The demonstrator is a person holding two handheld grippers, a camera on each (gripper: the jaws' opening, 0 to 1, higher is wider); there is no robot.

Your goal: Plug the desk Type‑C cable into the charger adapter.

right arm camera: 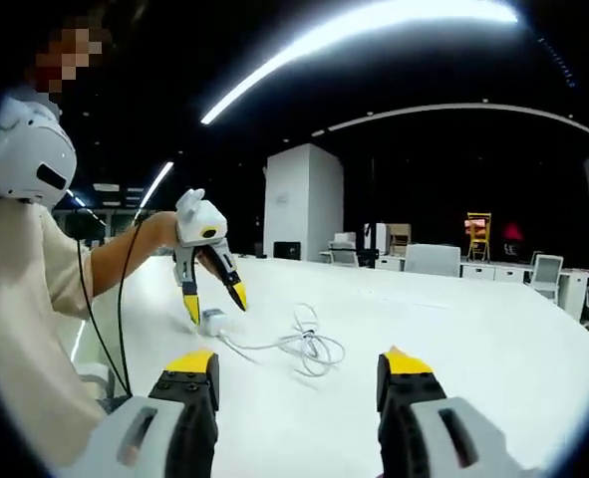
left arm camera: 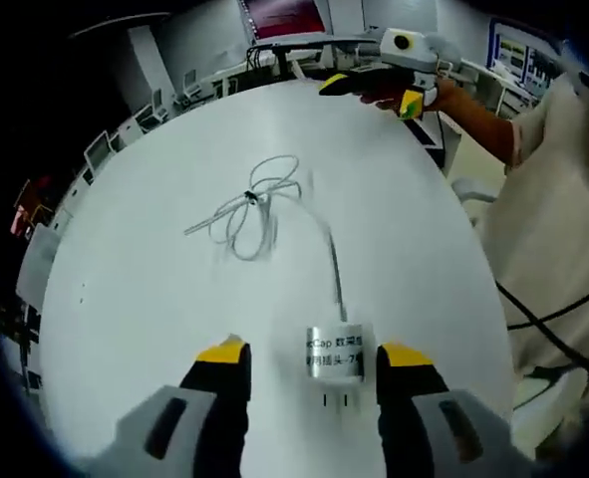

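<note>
A white charger adapter (left arm camera: 336,357) lies on the round white table (left arm camera: 154,299), prongs toward the camera, between the jaws of my open left gripper (left arm camera: 314,354) and nearer the right jaw. The white Type‑C cable (left arm camera: 259,204) lies loosely coiled farther out; one straight end (left arm camera: 339,289) runs up to the adapter's far face, and I cannot tell whether it is seated. In the right gripper view, the left gripper (right arm camera: 214,302) hangs over the adapter (right arm camera: 214,321), with the cable coil (right arm camera: 309,349) beside it. My right gripper (right arm camera: 299,363) is open, holds nothing, and hovers above the table's far edge (left arm camera: 374,92).
A person in a beige shirt (left arm camera: 553,219) stands at the table's right side, with a black wire (left arm camera: 553,319) trailing down. Desks, chairs and monitors (left arm camera: 125,129) ring the table. A white pillar (right arm camera: 299,204) and more desks (right arm camera: 443,261) stand in the dark room behind.
</note>
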